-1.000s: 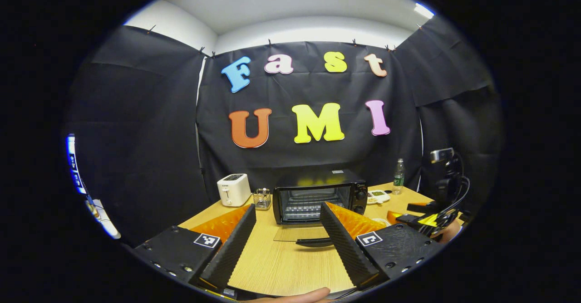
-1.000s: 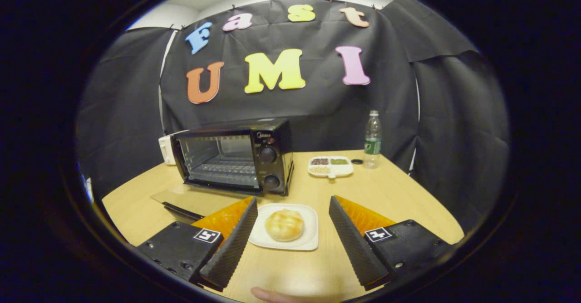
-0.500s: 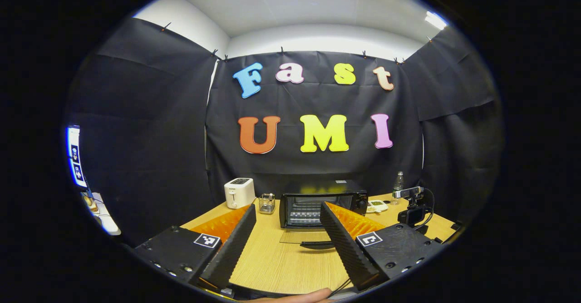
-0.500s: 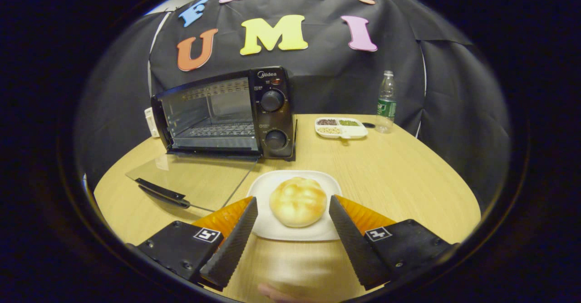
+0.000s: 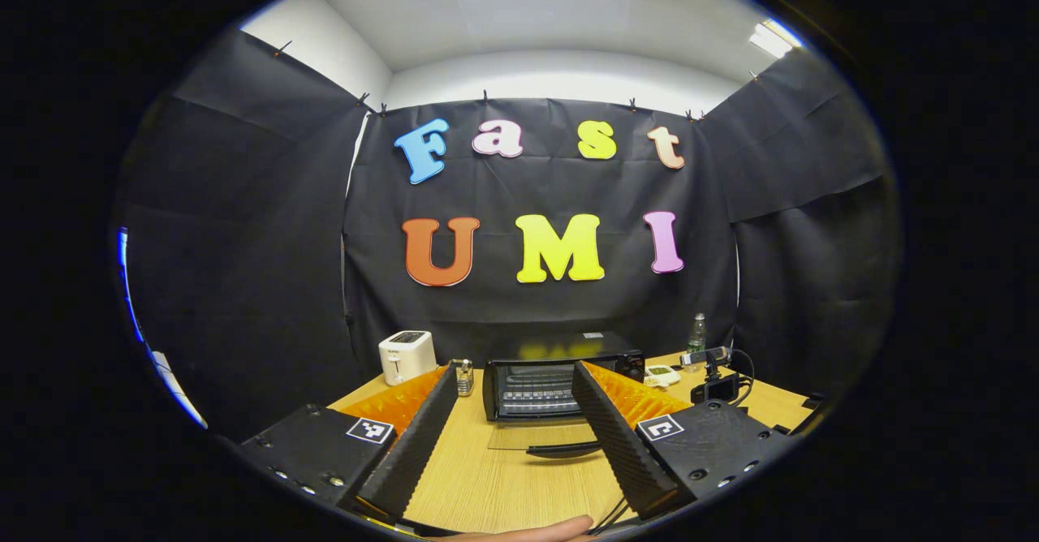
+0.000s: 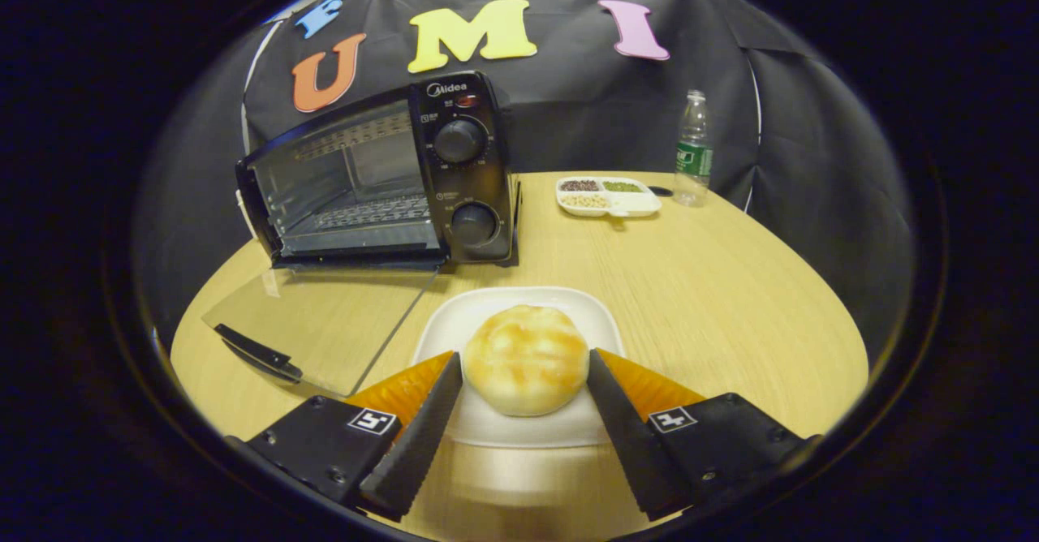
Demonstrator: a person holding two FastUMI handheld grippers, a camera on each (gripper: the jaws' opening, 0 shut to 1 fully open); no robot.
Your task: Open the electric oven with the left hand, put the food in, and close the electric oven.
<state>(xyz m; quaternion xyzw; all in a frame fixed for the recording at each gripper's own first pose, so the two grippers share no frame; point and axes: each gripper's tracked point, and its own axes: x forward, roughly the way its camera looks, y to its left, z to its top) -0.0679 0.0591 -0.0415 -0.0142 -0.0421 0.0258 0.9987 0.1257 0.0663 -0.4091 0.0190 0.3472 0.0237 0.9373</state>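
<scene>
- In the right gripper view the right gripper [image 6: 525, 363] has its fingers spread wide, one on each side of the bun [image 6: 526, 370]; the tips sit just beside the bun's flanks, and I cannot tell whether they touch it. It is not clamped.
- The bun sits on a white plate [image 6: 487, 315] on the wooden table [image 6: 730, 298], with the plate's near rim under the fingers.
- To the left of the plate the oven door [image 6: 316, 323] lies folded down flat, a glass pane with a dark handle [image 6: 256, 351] at its near edge.
- Behind the door stands the oven [image 6: 381, 177], its cavity open with a wire rack inside and two knobs on its right panel.
- Farther back and right are a small divided dish [image 6: 609, 197] of grains and a clear bottle [image 6: 692, 152] near the cloth wall.
- In the left gripper view the left gripper [image 5: 515, 384] is wide open and holds nothing, hanging above bare table near its edge.
- A fingertip [image 5: 536, 530] shows at the bottom of that view.
- Ahead, between its fingers, the oven stands with its door down, the handle toward the camera.
- Left of the oven stand a small glass holder [image 5: 463, 376] and, beyond it, a white toaster [image 5: 406, 355].
- To the right, a small camera [image 5: 704, 357] with a cable rides on a dark device on the table.
</scene>
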